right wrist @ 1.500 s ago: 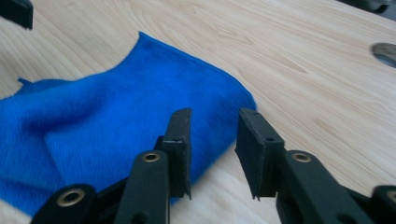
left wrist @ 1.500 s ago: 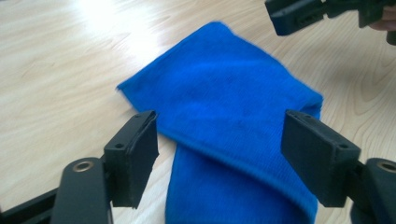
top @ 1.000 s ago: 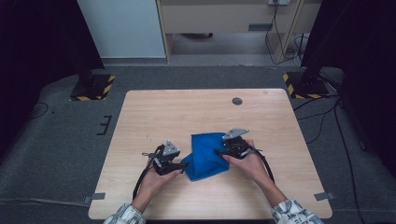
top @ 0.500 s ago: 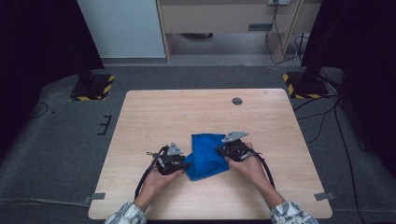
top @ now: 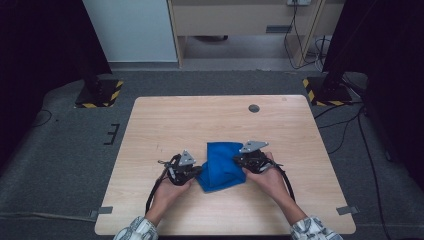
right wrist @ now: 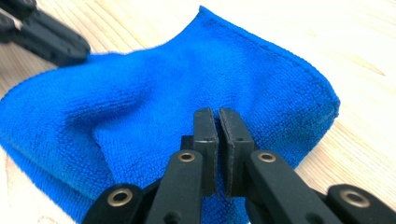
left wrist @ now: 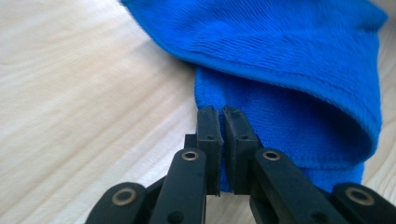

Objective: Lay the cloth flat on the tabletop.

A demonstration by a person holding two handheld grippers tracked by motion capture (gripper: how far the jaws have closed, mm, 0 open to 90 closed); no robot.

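At the worktop's (top: 150,125) near edge, the left hand-held gripper (top: 196,171) is clenched on the folded blue cloth's (top: 220,165) left edge; the right hand-held gripper (top: 239,160) pinches a fold at its right side. The cloth lies mid-worktop; beyond it bare wood runs to a small dark round spot (top: 254,108) near the far edge.

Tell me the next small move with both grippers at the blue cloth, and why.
Probably lift both grippers together and carry the pinched edges across to fold. The left gripper is shut on the lower layer's edge of the blue microfiber cloth, and the right gripper is shut on a fold at its other side. The cloth lies bunched and already doubled on the wooden table.
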